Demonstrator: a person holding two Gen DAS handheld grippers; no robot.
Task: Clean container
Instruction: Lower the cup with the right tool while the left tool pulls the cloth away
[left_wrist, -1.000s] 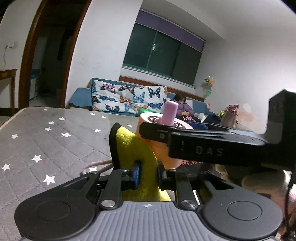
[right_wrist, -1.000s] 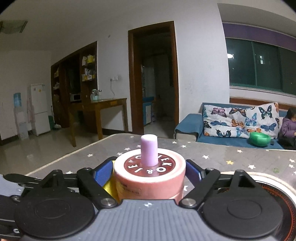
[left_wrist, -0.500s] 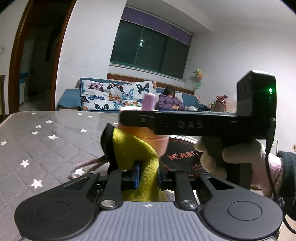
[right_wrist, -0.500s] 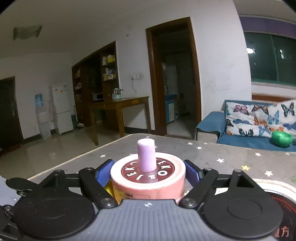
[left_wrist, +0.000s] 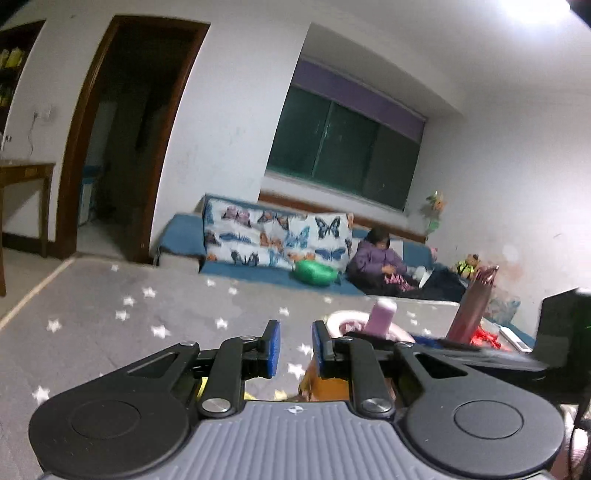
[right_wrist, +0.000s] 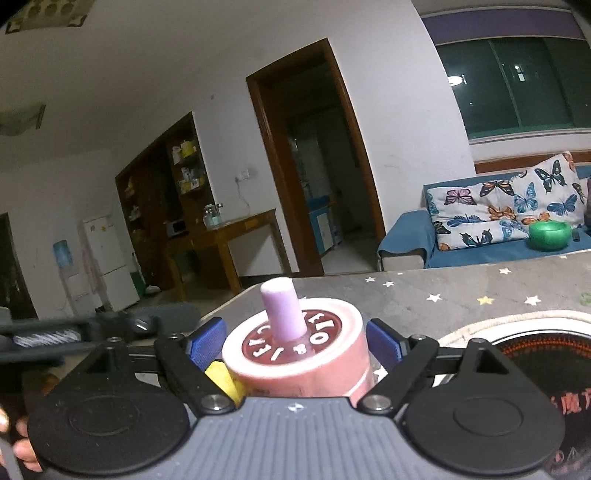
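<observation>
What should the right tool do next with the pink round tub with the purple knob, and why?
Probably draw the right tool straight back, away from the pink round tub with the purple knob. Its jaws are opening and both blue pads stand clear of the tub's sides, so it looks released.

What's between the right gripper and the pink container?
Nothing visible blocks it. The pink container already sits between the right gripper's blue pads, which stand just clear of its sides as the jaws open. A yellow cloth lies low against the container's left side, below the left pad.
</observation>
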